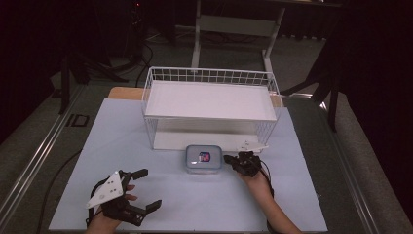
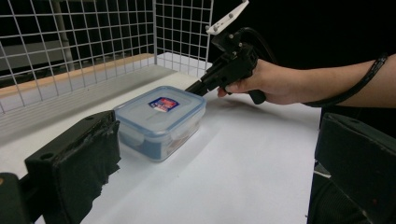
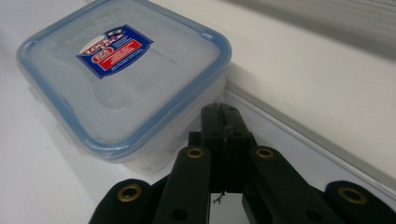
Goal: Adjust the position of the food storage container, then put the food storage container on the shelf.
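Observation:
A clear plastic food box with a blue-rimmed lid and a red and blue label (image 1: 203, 159) (image 2: 159, 119) (image 3: 121, 74) stands closed on the white table, just in front of the wire rack. My right gripper (image 1: 228, 158) (image 2: 196, 87) (image 3: 222, 122) is shut, its jaws pressed together with nothing between them, and its tip touches the box's right side just below the lid rim. My left gripper (image 1: 148, 188) (image 2: 215, 163) is open wide and empty, low over the table near the front left, a hand's length from the box.
A white wire rack (image 1: 209, 74) (image 2: 93, 37) with a white shelf board stands behind the box; its base edge (image 3: 327, 84) runs right beside my right gripper. The white tabletop (image 1: 204, 204) ends at the front edge by my forearms.

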A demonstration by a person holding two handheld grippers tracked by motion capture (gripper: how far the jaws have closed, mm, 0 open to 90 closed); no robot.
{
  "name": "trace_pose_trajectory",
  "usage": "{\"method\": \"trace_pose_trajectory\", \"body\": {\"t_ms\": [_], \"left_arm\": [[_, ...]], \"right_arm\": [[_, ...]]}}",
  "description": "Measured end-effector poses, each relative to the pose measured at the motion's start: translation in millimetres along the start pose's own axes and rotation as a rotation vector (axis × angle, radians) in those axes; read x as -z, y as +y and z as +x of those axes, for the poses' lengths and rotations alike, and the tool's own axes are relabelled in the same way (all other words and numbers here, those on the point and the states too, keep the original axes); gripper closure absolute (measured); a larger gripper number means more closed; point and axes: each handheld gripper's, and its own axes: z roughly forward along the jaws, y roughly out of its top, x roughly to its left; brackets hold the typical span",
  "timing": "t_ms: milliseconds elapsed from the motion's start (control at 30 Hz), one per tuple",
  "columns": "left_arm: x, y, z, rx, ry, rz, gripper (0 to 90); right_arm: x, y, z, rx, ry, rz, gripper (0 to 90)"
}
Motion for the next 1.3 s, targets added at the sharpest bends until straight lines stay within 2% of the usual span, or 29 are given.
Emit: {"method": "trace_pose_trajectory", "body": {"t_ms": [267, 400, 567, 700, 733, 800, 867, 967, 1000, 1100, 1167, 1233, 1300], "left_arm": [[-0.7, -0.2, -0.2, -0.001, -0.001, 0.004, 1.0], [-1.0, -0.4, -0.2, -0.002, -0.003, 0.006, 1.0], [-0.4, -1.1, 0.4, 0.005, -0.001, 0.006, 1.0], [-2.7, -3.3, 1.3, 0.014, 0.000, 0.014, 1.0], [-2.7, -3.3, 1.3, 0.014, 0.000, 0.014, 1.0], [-4.4, -3.3, 1.3, 0.013, 0.008, 0.023, 1.0], [-5.7, -2.1, 2.8, 0.023, 0.012, 0.011, 1.0], [-8.3, 1.0, 6.4, 0.033, 0.023, 0.018, 1.0], [-8.8, 2.1, 7.5, 0.028, 0.026, 0.020, 1.0], [-11.4, 7.7, 10.7, 0.020, 0.050, 0.041, 1.0], [-13.6, 11.3, 13.0, 0.003, 0.058, 0.067, 1.0], [-16.0, 15.5, 15.8, -0.010, 0.062, 0.077, 1.0], [-19.8, 20.9, 20.0, -0.004, 0.063, 0.086, 1.0]], "right_arm": [[-9.1, 5.5, 10.0, 0.009, 0.032, 0.006, 90.0], [-9.8, 7.8, 11.2, 0.021, 0.025, -0.001, 90.0], [4.3, 7.9, 8.1, 0.009, 0.004, -0.026, 88.8], [21.6, 5.1, 10.3, -0.025, 0.017, -0.035, 79.0], [21.6, 5.1, 10.3, -0.025, 0.017, -0.035, 79.0], [35.5, 4.1, 17.2, 0.010, 0.009, -0.058, 71.5], [43.5, 4.5, 23.5, 0.041, 0.004, -0.063, 57.5], [55.0, 5.2, 32.5, 0.058, 0.017, -0.102, 45.4], [58.7, 5.7, 34.7, 0.065, 0.025, -0.118, 36.6], [64.3, 7.9, 40.4, 0.091, 0.022, -0.131, 22.8], [67.2, 9.7, 41.2, 0.081, 0.053, -0.143, 18.3], [69.4, 11.4, 43.1, 0.094, 0.052, -0.148, 13.6], [70.6, 13.2, 44.3, 0.110, 0.055, -0.150, 13.6]]}}
